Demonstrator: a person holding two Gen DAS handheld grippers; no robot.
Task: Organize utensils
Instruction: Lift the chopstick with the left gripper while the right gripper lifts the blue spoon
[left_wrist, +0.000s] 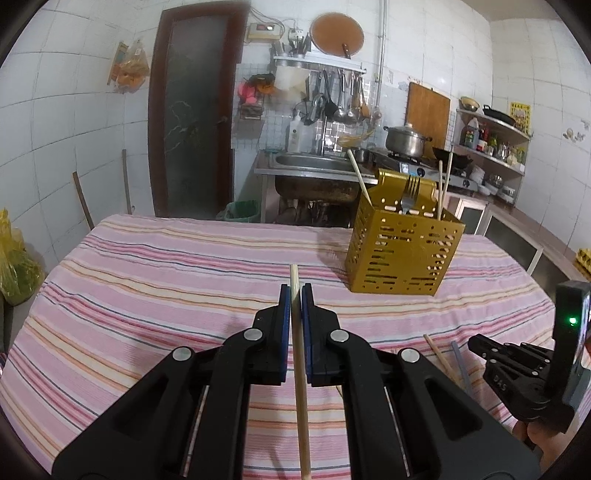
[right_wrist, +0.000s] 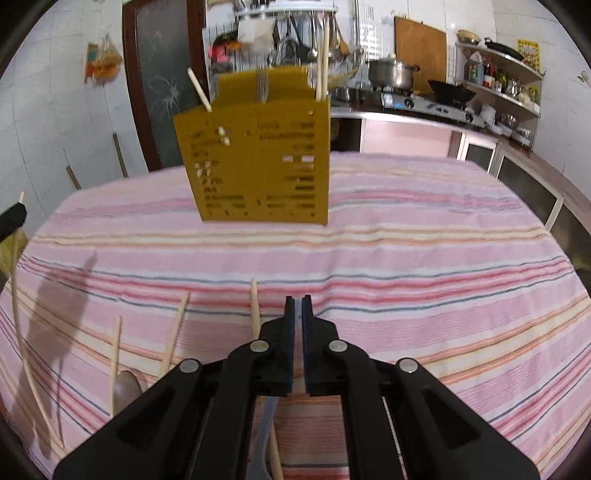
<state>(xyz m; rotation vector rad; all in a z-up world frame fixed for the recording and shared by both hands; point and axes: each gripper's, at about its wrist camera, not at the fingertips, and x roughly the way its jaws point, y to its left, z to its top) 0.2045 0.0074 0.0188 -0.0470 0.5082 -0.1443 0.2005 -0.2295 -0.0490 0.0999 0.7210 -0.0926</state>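
Observation:
My left gripper (left_wrist: 295, 291) is shut on a wooden chopstick (left_wrist: 299, 369) that runs straight out between the blue pads, above the striped tablecloth (left_wrist: 166, 280). The gold perforated utensil holder (left_wrist: 402, 251) (right_wrist: 262, 162) stands at the far right with a fork (left_wrist: 408, 195) and a few chopsticks in it. My right gripper (right_wrist: 298, 306) hangs low over the near table, its jaws a narrow slit apart with nothing between them. Loose chopsticks (right_wrist: 255, 314) and a spoon (right_wrist: 127, 384) lie to its left. Another chopstick and a grey handle (right_wrist: 266, 424) lie under it.
Beyond the table are a steel sink (left_wrist: 314, 162), a stove with a pot (left_wrist: 406, 142), and shelves (left_wrist: 491, 147) on the right. A yellow bag (left_wrist: 14, 266) sits at the left edge. A hand (left_wrist: 532, 439) holds the right gripper (left_wrist: 474, 342).

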